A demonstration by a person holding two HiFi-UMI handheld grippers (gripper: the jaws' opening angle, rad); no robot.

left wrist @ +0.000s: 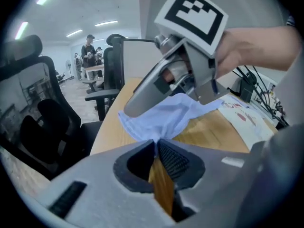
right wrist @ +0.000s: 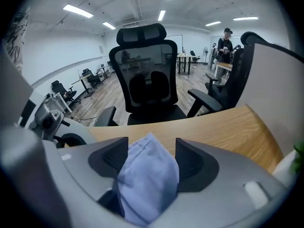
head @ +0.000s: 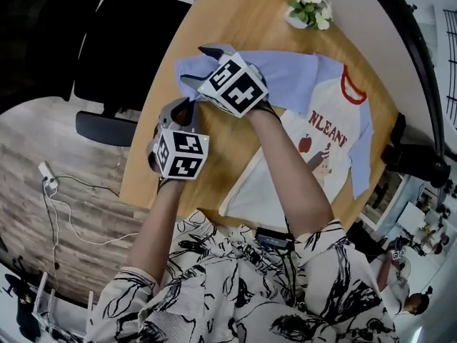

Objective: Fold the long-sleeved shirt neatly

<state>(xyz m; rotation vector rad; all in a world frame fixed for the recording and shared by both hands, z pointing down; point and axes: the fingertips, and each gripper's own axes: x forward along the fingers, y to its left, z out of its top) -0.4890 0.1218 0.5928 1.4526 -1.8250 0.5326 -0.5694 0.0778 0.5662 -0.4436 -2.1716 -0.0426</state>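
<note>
long-sleeved shirt [head: 307,77]: soft matt cloth, pale blue sleeves, cream body with flat print.
bench [head: 235,20]: smooth wood-grain top, low sheen.
left gripper [head: 184,108], right gripper [head: 201,66]: matt grey plastic shells; fingers [left wrist: 175,161] faced with black ribbed pads.
office chair [right wrist: 147,70]: black mesh back.
floor [head: 43,163]: matt wood-look planks.

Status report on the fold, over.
Left gripper shut on blue sleeve. Right gripper open, sleeve between jaws. Shirt spread on table. Flower pot apart, not blocking.
</note>
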